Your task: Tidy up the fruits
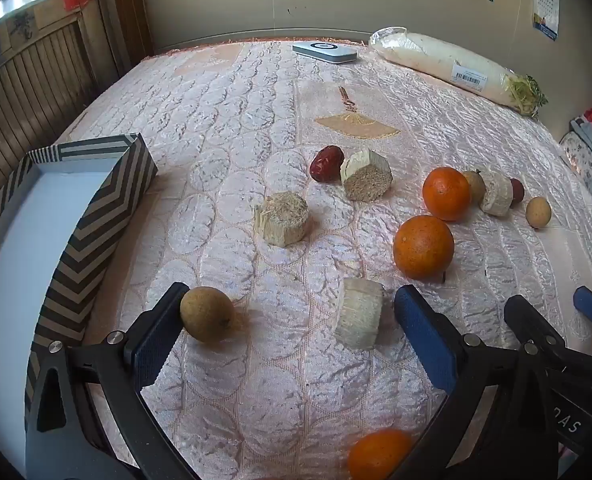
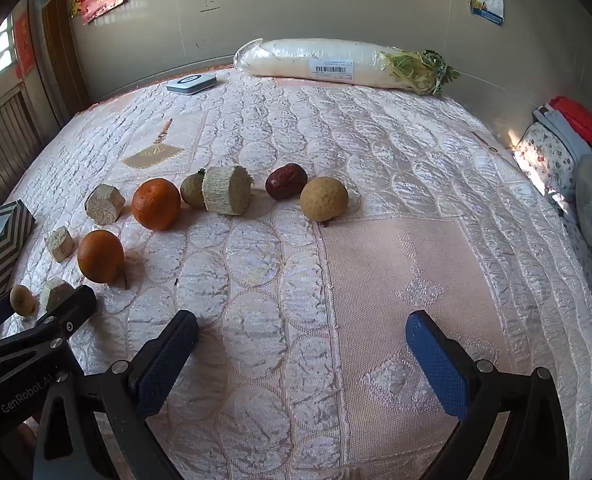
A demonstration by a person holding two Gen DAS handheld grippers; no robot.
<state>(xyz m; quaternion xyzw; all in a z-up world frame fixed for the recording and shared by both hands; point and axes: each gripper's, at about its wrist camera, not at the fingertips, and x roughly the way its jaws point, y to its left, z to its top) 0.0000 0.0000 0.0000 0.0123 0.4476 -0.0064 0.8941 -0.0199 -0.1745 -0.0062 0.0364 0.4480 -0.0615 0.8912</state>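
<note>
Fruit and cut cane chunks lie scattered on a pink quilted bed. My left gripper [image 1: 292, 296] is open and tilted down over it. A brown longan [image 1: 206, 314] lies by its left finger and a pale cane chunk [image 1: 358, 312] by its right finger, neither one gripped. Beyond are two oranges [image 1: 424, 246] [image 1: 446, 194], a red date [image 1: 326, 162] and more chunks [image 1: 282, 218]; a third orange [image 1: 374, 456] sits at the bottom edge. My right gripper [image 2: 300, 320] is open over bare quilt. Ahead of it lie a round brown fruit [image 2: 324, 199], a red date [image 2: 286, 186] and a cane chunk [image 2: 228, 190].
A box with chevron-patterned walls [image 1: 96, 232] stands at the left, its pale floor showing. A wrapped white radish [image 2: 324, 62] and a flat white device [image 2: 192, 82] lie at the far edge by the wall. Folded clothes [image 2: 556, 148] are piled at the right.
</note>
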